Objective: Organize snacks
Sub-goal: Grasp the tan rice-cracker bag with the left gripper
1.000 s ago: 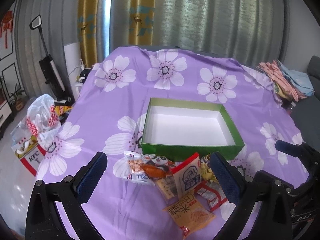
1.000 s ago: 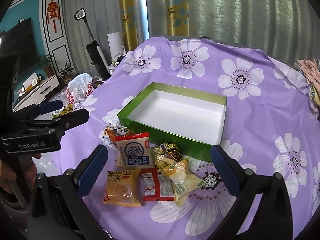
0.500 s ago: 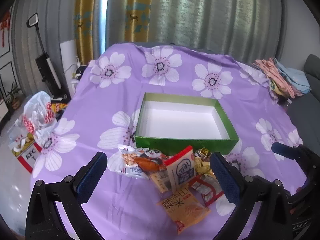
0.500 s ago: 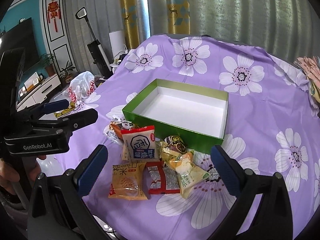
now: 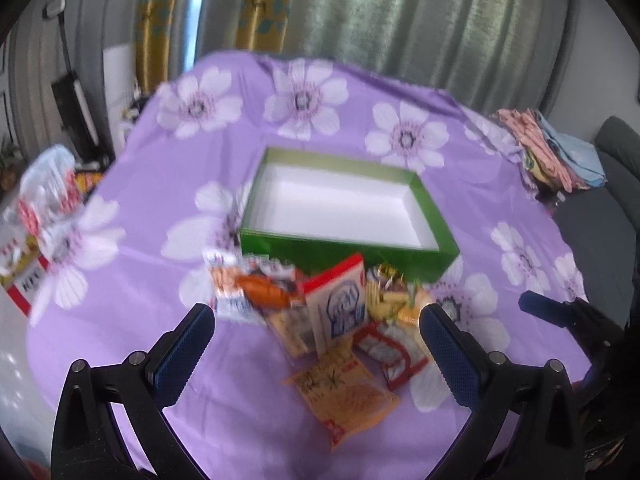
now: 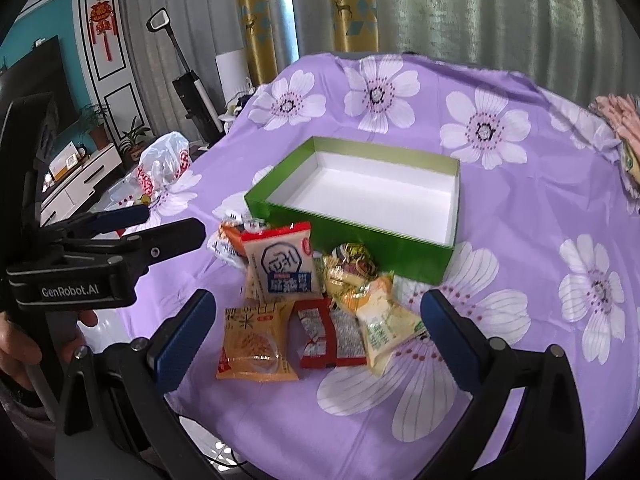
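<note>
A green box (image 6: 404,254) (image 5: 340,254) with a white, empty inside lies on the purple flowered cloth. In front of it sits a heap of snack packets: a white and red one (image 6: 282,262) (image 5: 340,304), an orange one (image 6: 256,342) (image 5: 344,392), a red one (image 6: 332,334), a yellow-green one (image 6: 380,320) and an orange-and-white one (image 5: 256,292). My left gripper (image 5: 316,354) hangs open above the near side of the heap, holding nothing. My right gripper (image 6: 318,344) is open over the heap too, empty. The left view is blurred.
A white and red plastic bag (image 6: 164,162) (image 5: 44,188) sits off the table's left edge. Folded clothes (image 5: 552,152) lie at the far right. A stick vacuum (image 6: 188,80) stands by the curtains. A person's hand (image 6: 16,344) holds the left gripper.
Both grippers have drawn back and up from the table, so the box and the snacks sit farther off in each view. Nothing was picked up; both stay open.
</note>
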Demonstrator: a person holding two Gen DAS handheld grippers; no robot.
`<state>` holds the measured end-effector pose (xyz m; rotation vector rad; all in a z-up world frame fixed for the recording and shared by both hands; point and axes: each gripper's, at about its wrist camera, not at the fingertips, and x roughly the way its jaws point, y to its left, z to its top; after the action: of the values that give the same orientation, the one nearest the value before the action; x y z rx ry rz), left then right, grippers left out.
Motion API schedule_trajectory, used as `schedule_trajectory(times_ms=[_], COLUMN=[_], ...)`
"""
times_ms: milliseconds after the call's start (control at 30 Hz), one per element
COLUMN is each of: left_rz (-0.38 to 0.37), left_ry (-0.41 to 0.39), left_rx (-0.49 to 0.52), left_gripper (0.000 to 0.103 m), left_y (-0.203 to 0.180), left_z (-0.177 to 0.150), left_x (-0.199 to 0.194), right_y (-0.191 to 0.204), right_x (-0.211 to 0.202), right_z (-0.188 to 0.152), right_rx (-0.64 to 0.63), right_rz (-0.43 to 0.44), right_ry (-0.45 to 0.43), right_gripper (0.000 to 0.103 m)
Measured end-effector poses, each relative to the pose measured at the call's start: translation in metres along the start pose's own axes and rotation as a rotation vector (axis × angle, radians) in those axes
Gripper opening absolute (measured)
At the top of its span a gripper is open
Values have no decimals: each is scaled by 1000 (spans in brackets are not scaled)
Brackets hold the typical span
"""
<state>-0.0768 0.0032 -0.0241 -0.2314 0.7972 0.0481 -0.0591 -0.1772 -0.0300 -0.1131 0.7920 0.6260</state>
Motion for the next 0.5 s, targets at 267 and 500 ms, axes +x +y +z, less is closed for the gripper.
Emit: schedule_trajectory(times_ms=[267,500], left_rz=[-77,-153], left_ry=[154,197], left_rx=[-69,-121], left_gripper=[102,102], left_y=[20,24], left_z=[-35,-50], left_x=[30,38], right_y=[4,18], right_x=[24,49], right_z=[-34,-58], right_rx=[11,-29], right_rz=[97,192], right_ry=[107,155], right_gripper=[89,75])
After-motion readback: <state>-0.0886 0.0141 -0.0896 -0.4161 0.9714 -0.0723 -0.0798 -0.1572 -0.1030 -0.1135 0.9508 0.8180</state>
